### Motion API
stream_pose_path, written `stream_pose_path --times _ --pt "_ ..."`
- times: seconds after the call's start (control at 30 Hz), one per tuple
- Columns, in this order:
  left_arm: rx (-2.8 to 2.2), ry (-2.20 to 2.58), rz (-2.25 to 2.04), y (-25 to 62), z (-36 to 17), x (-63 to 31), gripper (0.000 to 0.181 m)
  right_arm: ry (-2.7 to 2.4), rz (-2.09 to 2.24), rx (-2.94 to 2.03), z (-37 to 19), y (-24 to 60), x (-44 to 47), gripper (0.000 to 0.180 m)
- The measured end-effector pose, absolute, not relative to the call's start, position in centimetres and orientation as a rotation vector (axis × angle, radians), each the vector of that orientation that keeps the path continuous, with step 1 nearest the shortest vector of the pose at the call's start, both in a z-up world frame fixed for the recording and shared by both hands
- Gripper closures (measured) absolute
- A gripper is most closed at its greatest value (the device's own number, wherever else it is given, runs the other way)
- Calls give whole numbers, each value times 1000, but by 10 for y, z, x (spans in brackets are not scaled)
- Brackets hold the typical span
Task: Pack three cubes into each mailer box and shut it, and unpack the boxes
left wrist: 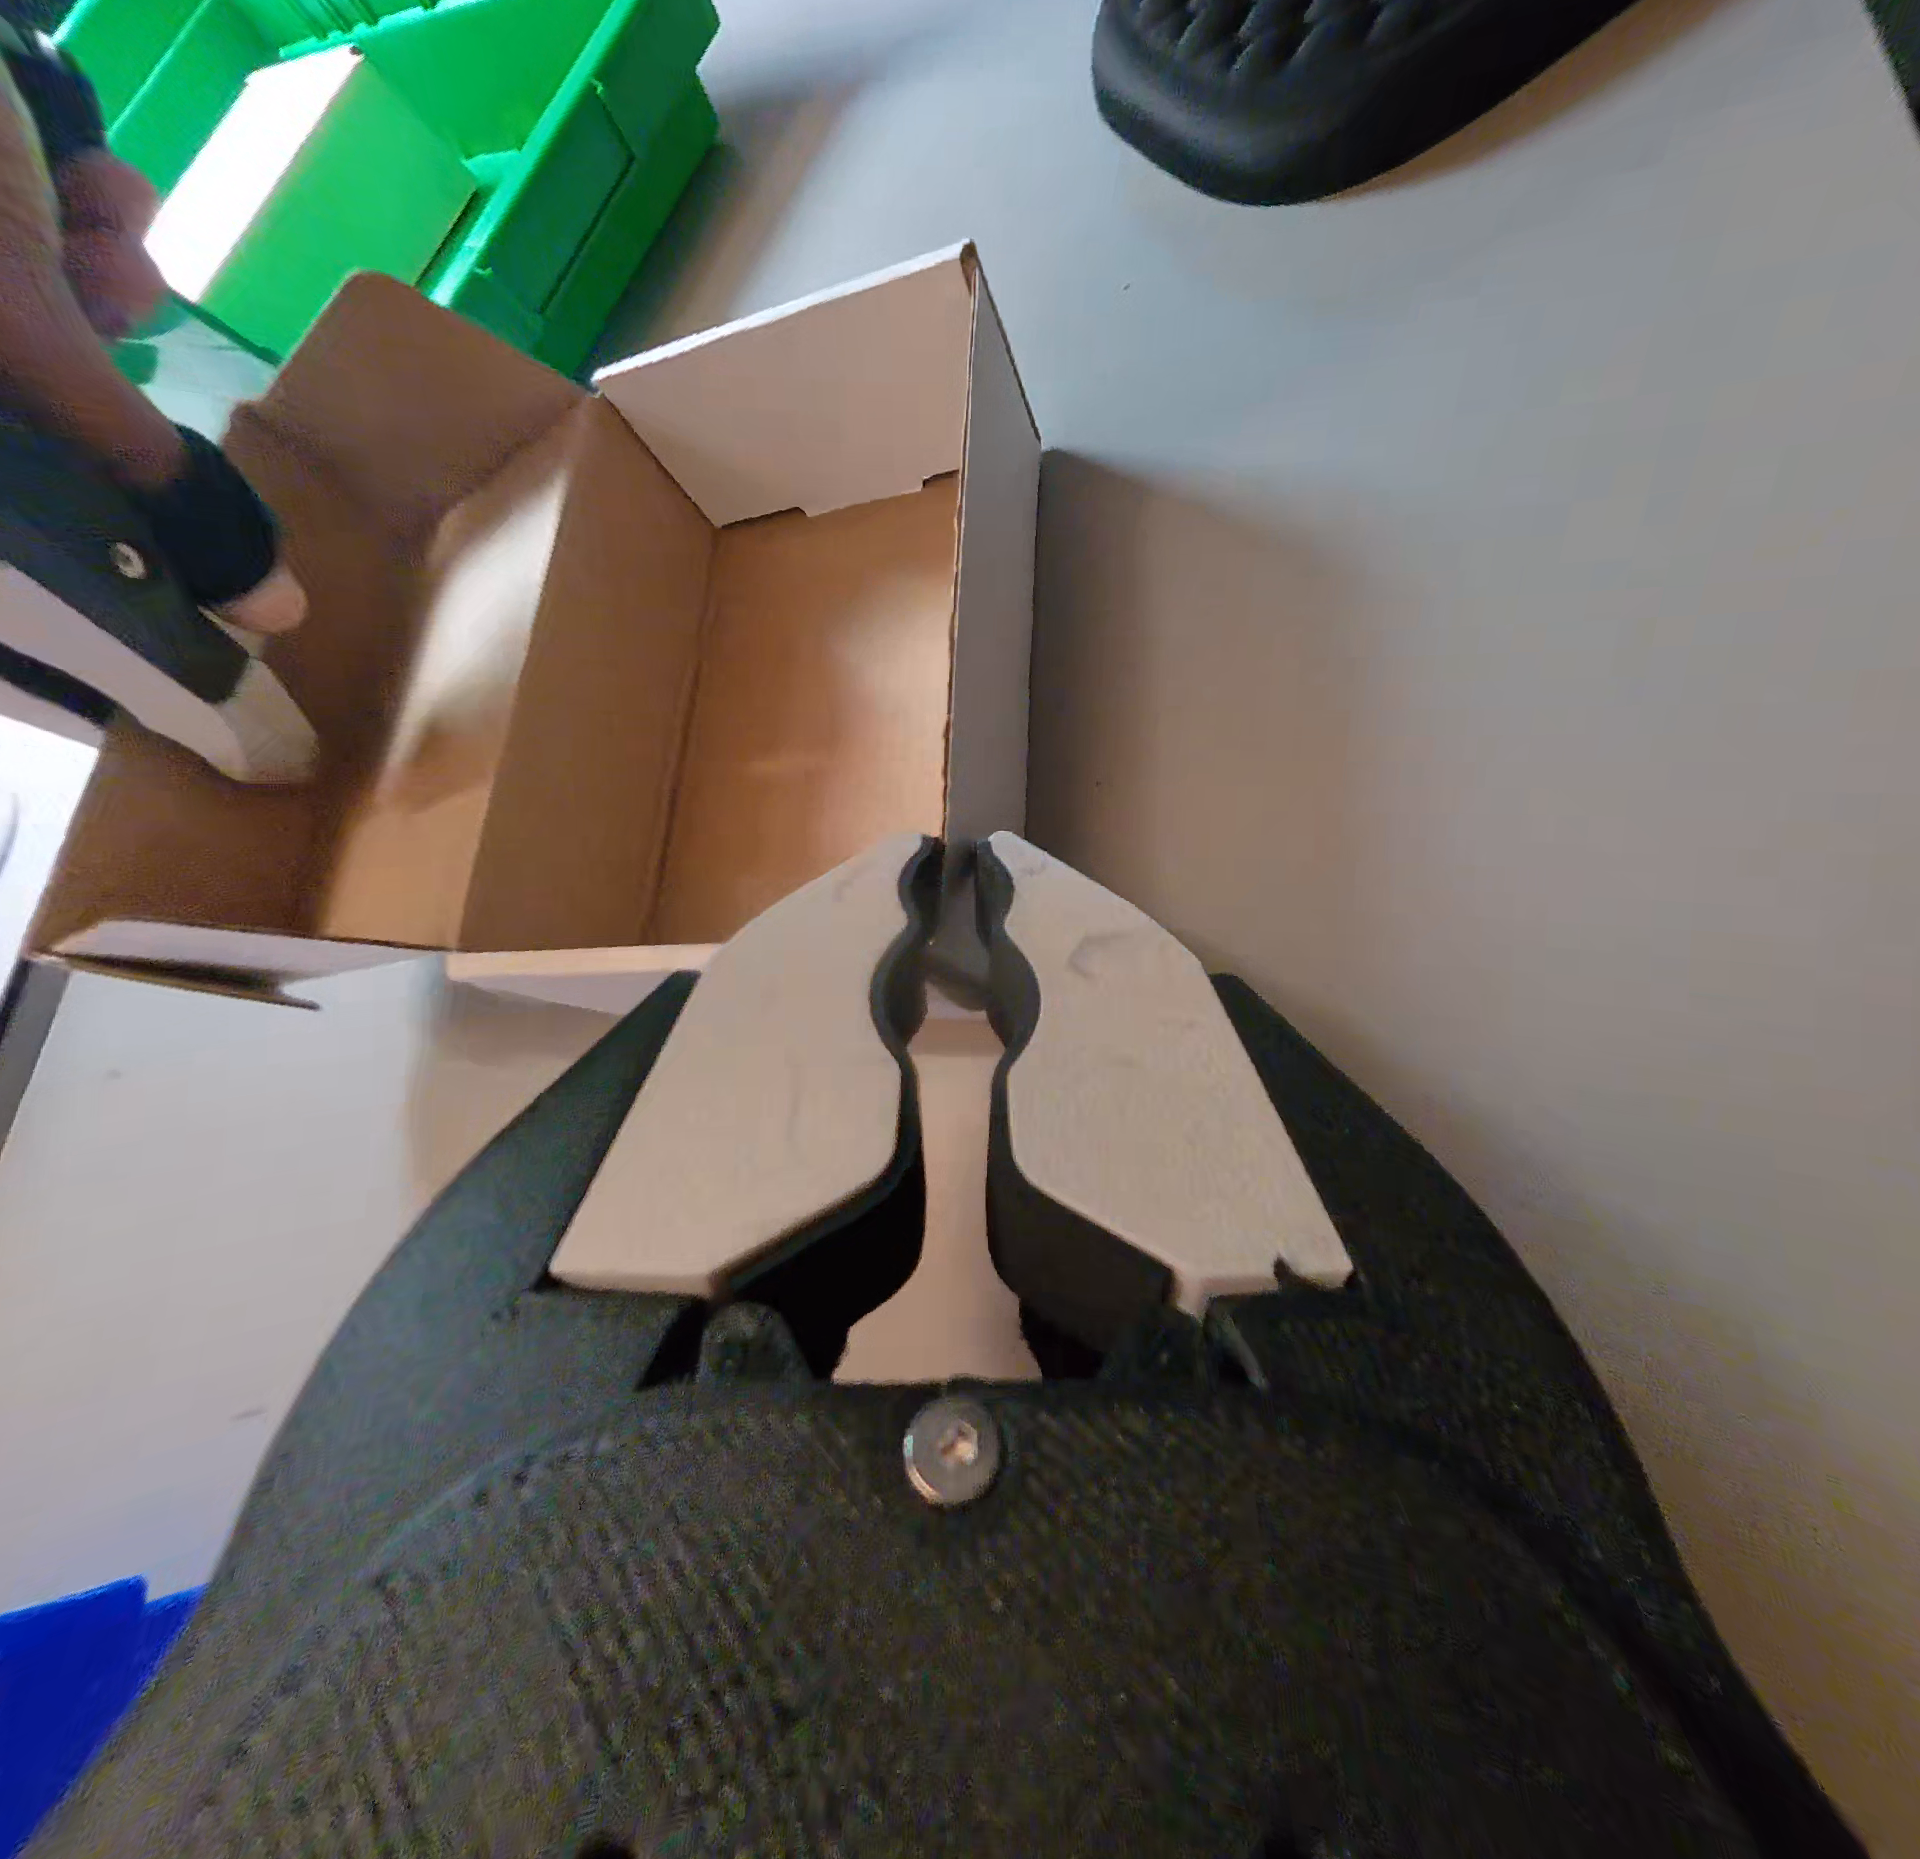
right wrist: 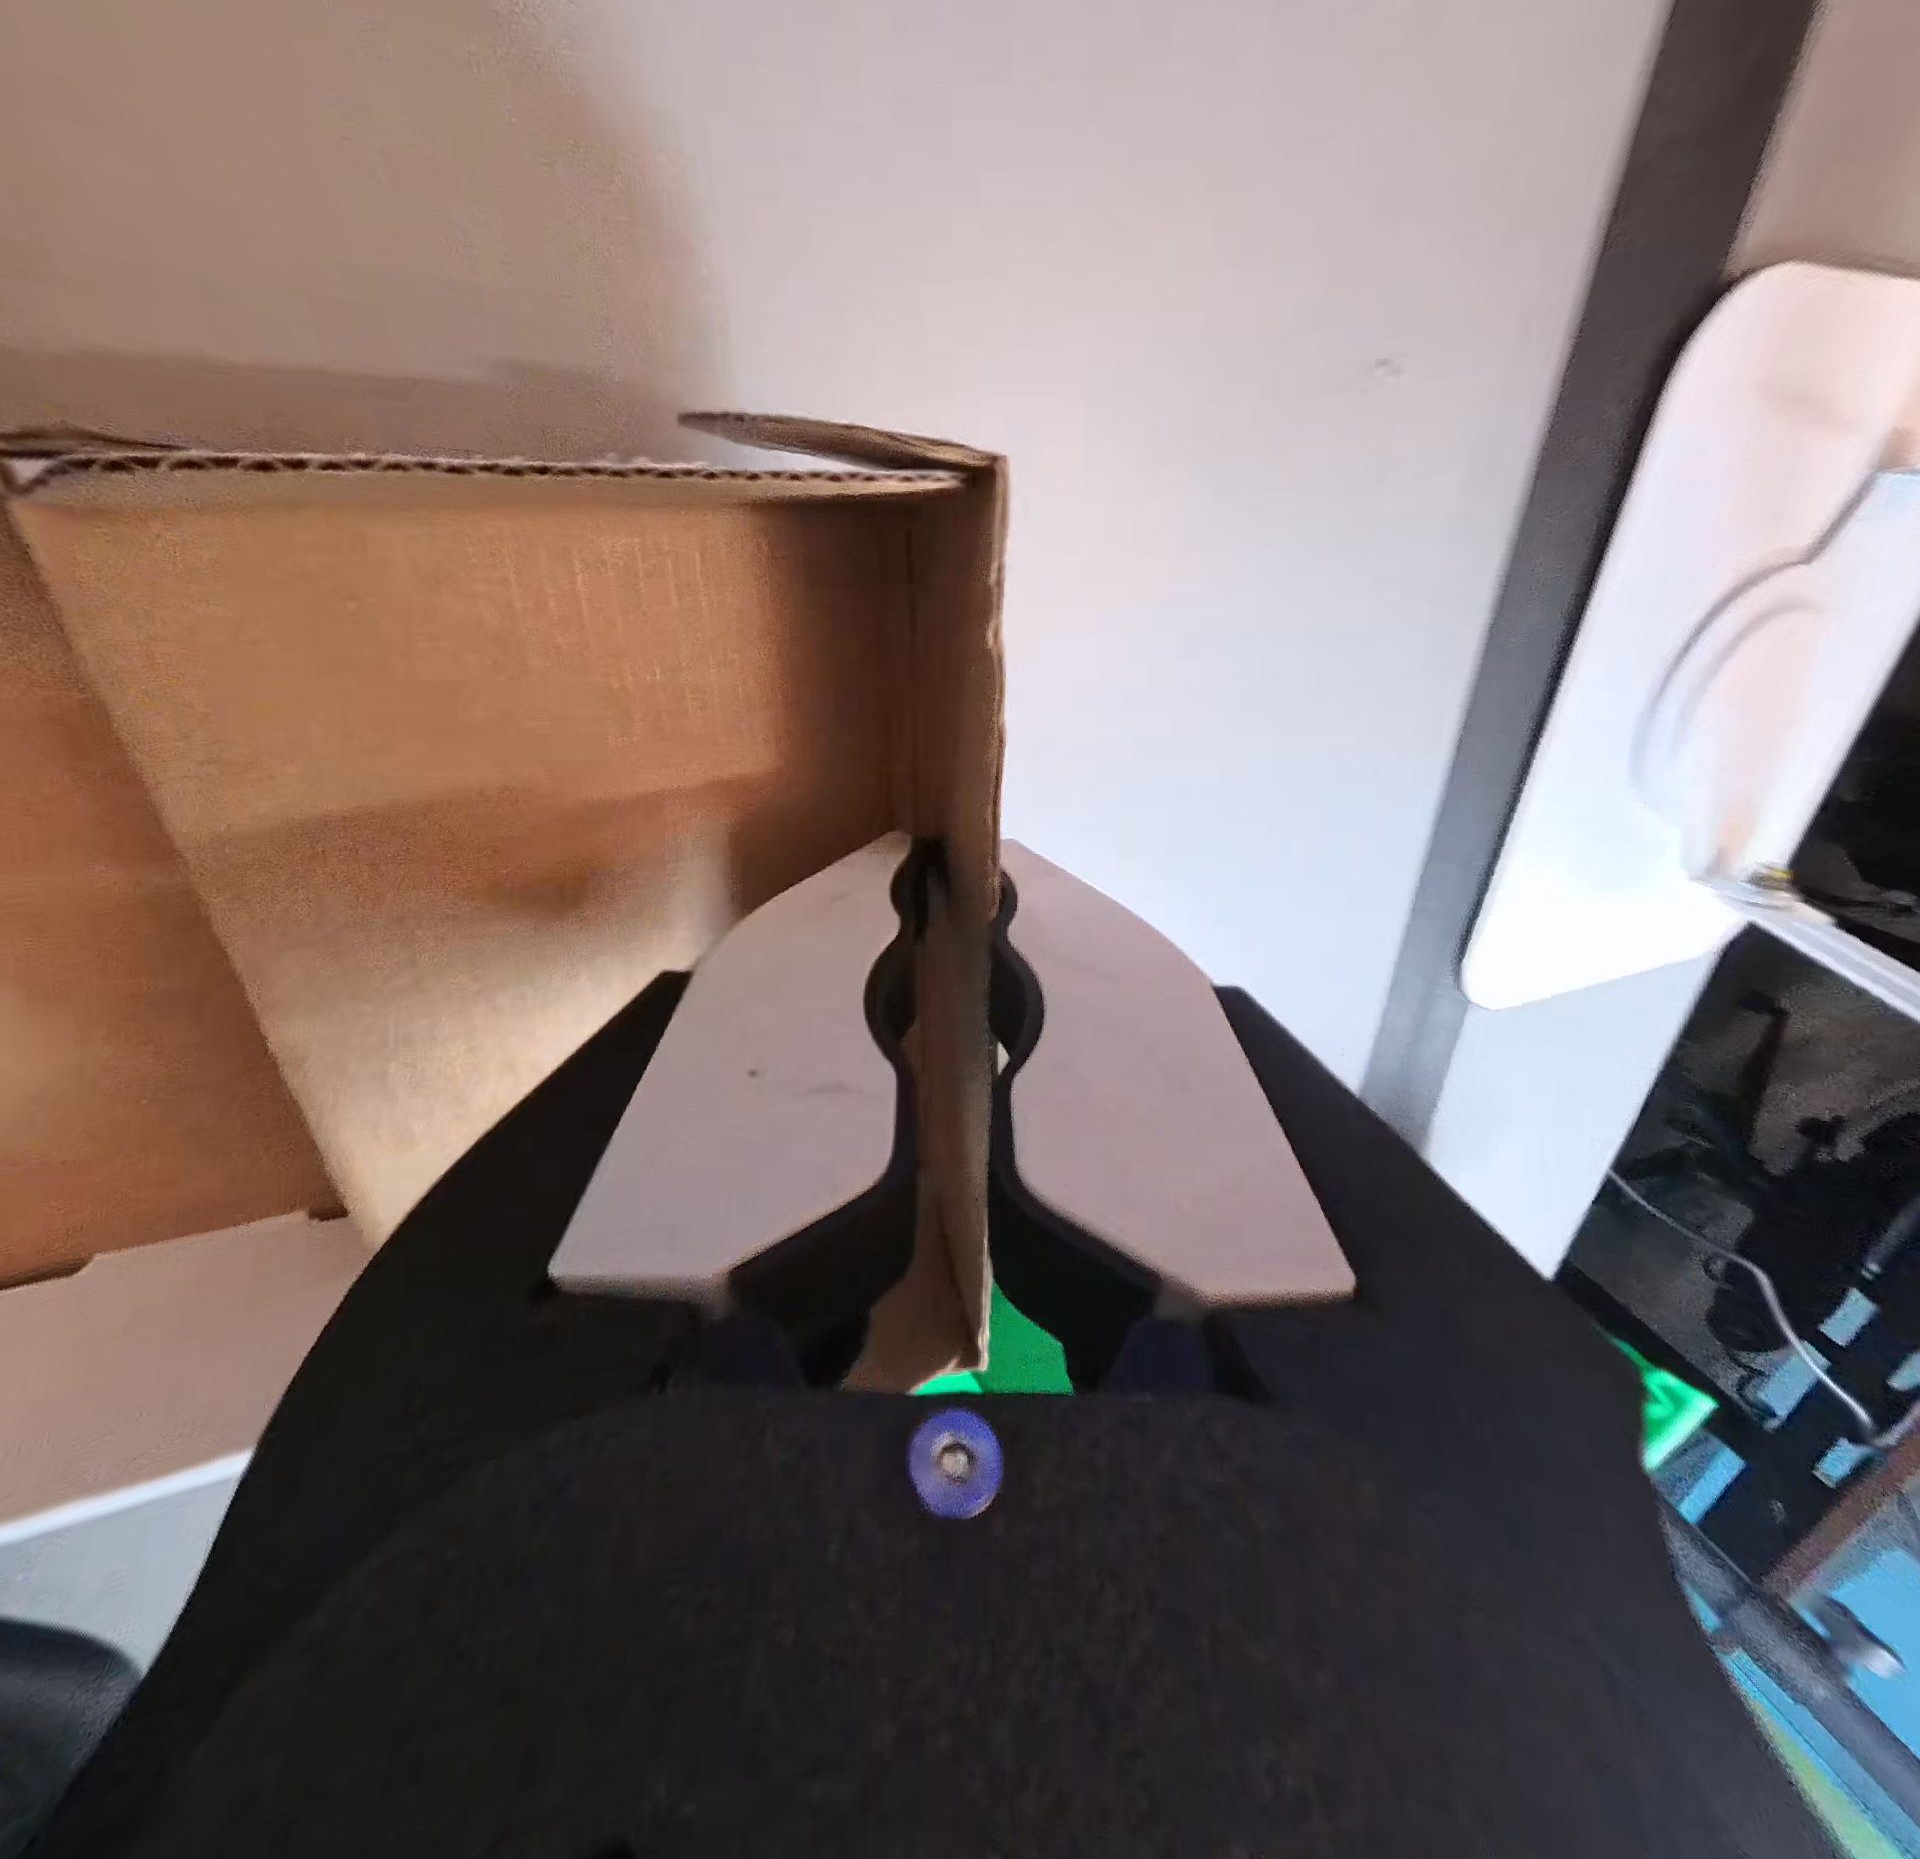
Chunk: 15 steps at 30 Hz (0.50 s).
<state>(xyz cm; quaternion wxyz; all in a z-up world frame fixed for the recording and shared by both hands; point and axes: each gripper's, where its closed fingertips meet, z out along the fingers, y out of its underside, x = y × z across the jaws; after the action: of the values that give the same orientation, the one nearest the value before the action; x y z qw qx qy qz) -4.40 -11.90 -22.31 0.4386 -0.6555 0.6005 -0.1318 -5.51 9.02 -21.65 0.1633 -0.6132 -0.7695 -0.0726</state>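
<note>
Two tools clamp one open mailer box (left wrist: 727, 666) on the pale grey tabletop (left wrist: 1455, 770). The left tool (left wrist: 954, 859), with chalky white fingers lined in wavy black rubber on a grainy black printed body, is closed on the thin edge of the box's right wall, which stands upright toward 12 o'clock. The box is corrugated card, white outside and kraft brown inside; no cubes show in the part of it that can be seen. At 9 o'clock in the left wrist view the right tool (left wrist: 265, 739), held by a hand (left wrist: 94, 282) in a fingerless black glove, meets the lid flap, though its tips are blurred there. In its own view the right tool (right wrist: 954, 874) pinches a brown flap edge-on between its rubber pads, the fluted cut edge of the card running across toward 9 o'clock. Green plastic bins (left wrist: 499, 136) sit at 11 o'clock behind the box, one holding a white box (left wrist: 270, 157). A black ribbed, rounded object (left wrist: 1403, 53) lies at 1 o'clock. A glossy blue corner (left wrist: 73, 1653) shows at 8 o'clock.
</note>
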Motion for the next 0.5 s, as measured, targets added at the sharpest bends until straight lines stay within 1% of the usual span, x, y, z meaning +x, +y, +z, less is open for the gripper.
stream_pose_path --times 0.1,0.2,0.33,0.4,0.5 --pt "-1630 1487 -371 -122 -222 -43 176 -2217 -198 -1759 -233 87 -53 164" --pt "-1631 1477 -393 -122 -222 -42 176 -2168 -177 -1749 -227 92 -55 159" --pt "-1630 1470 -411 -123 -222 -41 176 -2001 -36 -1724 -186 96 -63 151" --pt "-1634 1463 -424 -122 -222 -41 176 -1915 61 -1714 -161 92 -64 143" --pt "-1634 1456 -463 -124 -220 -40 172 -1772 210 -1646 -120 78 -61 135"
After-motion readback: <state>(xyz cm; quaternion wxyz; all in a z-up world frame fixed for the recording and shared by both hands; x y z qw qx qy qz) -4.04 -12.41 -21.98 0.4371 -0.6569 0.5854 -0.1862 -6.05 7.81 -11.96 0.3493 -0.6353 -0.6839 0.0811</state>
